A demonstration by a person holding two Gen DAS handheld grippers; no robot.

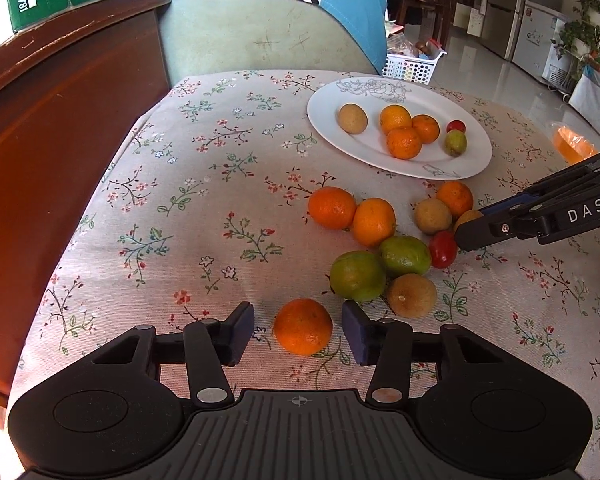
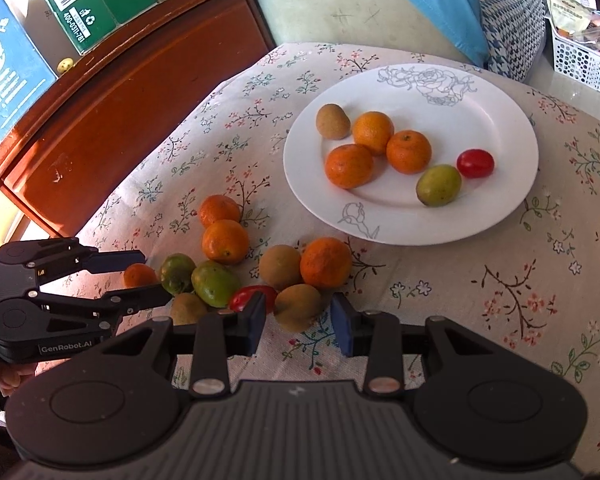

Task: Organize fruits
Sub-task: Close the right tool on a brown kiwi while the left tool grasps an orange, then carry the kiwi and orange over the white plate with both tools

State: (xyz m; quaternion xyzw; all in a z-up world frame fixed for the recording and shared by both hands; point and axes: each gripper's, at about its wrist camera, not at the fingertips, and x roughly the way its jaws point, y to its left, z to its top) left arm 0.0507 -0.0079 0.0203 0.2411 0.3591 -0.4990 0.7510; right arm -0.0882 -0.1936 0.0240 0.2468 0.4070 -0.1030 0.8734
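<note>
While the left gripper (image 1: pixel 298 330) is bracketing an orange (image 1: pixel 303 326), pads not touching, it's needing centring b4 squeezing; right gripper (image 2: pixel 298 322) is flanking a brown fruit (image 2: pixel 298 312), ungripped.

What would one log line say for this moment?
left gripper: open, astride orange | right gripper: around brown fruit, grip unclear | plate: six fruits

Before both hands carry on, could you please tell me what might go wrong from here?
The orange sits loose between the left tool's pads, gaps on both sides; a squeeze off centre could send it rolling. The right tool straddles a brown fruit in a tight cluster, the red fruit right beside one finger; lifting may scatter the neighbours.
</note>
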